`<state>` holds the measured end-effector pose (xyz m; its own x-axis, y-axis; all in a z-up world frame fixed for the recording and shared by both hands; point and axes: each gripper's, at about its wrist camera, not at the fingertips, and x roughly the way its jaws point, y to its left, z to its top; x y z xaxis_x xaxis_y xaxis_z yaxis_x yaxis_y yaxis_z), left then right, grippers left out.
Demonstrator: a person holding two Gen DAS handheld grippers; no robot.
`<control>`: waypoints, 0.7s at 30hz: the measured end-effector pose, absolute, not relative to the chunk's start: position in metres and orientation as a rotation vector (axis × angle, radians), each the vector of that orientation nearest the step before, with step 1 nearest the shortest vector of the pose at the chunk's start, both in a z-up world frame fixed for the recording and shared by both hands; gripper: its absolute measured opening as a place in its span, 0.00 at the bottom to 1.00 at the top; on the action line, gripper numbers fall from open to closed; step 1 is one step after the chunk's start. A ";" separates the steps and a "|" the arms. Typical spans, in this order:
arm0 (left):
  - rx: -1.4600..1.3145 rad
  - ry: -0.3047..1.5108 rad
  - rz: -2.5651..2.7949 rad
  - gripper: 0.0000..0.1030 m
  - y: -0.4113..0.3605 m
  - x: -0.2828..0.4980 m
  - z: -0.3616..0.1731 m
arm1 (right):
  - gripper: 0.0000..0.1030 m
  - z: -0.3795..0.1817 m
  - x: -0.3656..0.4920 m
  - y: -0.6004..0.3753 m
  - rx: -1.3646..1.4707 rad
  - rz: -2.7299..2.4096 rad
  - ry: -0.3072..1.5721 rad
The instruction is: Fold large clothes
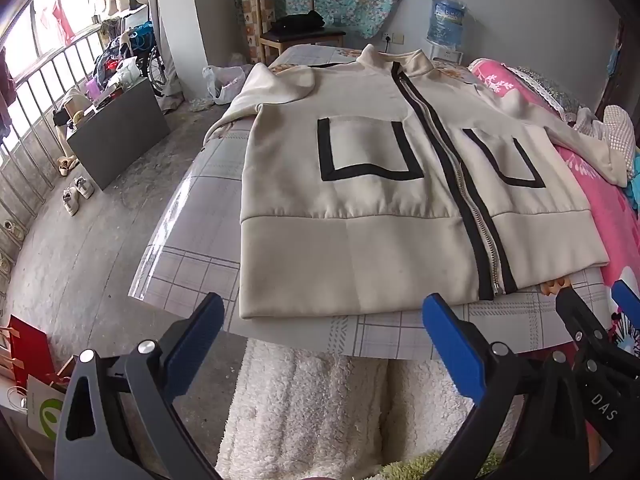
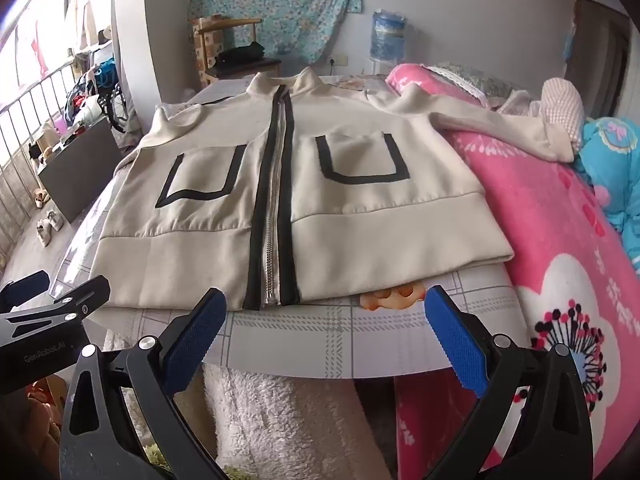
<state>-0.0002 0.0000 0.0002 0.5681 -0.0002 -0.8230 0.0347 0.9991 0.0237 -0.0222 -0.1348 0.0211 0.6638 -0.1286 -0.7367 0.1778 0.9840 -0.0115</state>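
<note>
A cream zip-up jacket (image 1: 360,184) (image 2: 328,200) with black trim and two black-outlined pockets lies flat, front up and zipped, on a table (image 1: 192,272) (image 2: 320,340) covered by a checked cloth under clear plastic. Its hem faces me; the collar points away. One sleeve hangs off the table's left edge, the other lies across pink bedding (image 2: 560,220). My left gripper (image 1: 322,338) hovers open just short of the hem's left part, nothing between its blue pads. My right gripper (image 2: 326,336) is open near the zip's bottom end, also apart from the cloth.
A white fluffy garment (image 1: 304,408) worn by the person shows below the table edge. Pink and blue bedding lies to the right. A wooden chair (image 1: 288,24), a water bottle (image 1: 446,24), a grey cabinet (image 1: 120,136), shoes (image 1: 78,194) and a railing are farther off.
</note>
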 end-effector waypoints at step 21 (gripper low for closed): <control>0.030 0.960 -0.021 0.95 -0.002 0.000 0.005 | 0.93 0.018 -0.023 -0.131 0.059 -0.156 0.836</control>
